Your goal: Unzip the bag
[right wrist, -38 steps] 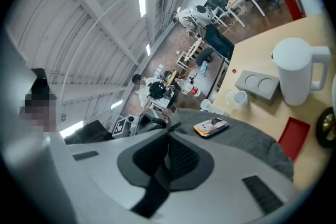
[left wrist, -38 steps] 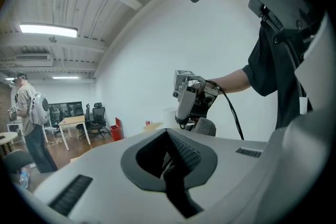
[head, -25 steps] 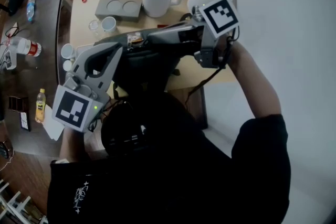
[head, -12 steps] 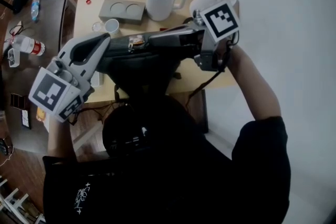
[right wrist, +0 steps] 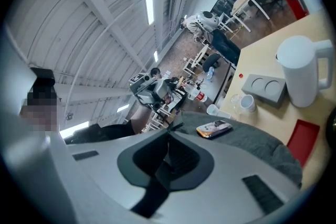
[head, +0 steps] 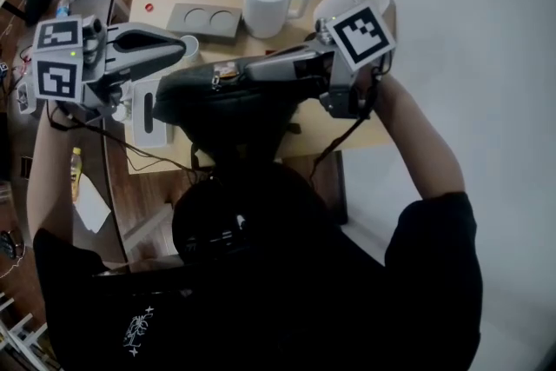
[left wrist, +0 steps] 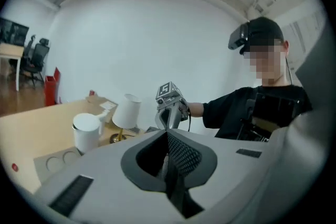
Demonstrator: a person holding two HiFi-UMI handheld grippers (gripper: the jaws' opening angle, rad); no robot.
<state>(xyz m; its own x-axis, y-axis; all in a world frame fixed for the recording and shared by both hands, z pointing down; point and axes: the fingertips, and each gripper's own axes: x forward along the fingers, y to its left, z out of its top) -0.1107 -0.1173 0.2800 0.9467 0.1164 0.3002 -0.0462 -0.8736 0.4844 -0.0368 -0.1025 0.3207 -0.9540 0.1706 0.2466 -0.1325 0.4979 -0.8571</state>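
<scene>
Left gripper (head: 180, 55) farther left, fingers (left wrist: 185, 156) together

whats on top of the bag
A small orange-edged flat item lies on the grey bag. The right claw reaches across the bag's top too, and it covers whatever lies beneath it.

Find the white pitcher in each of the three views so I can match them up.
Head view: the white pitcher stands top centre, handle to the right.
Left gripper view: pitcher lower left.
Right gripper view: pitcher at the right edge.
Shared landmark: the grey block with two round hollows sits beside it in all three views.
</scene>
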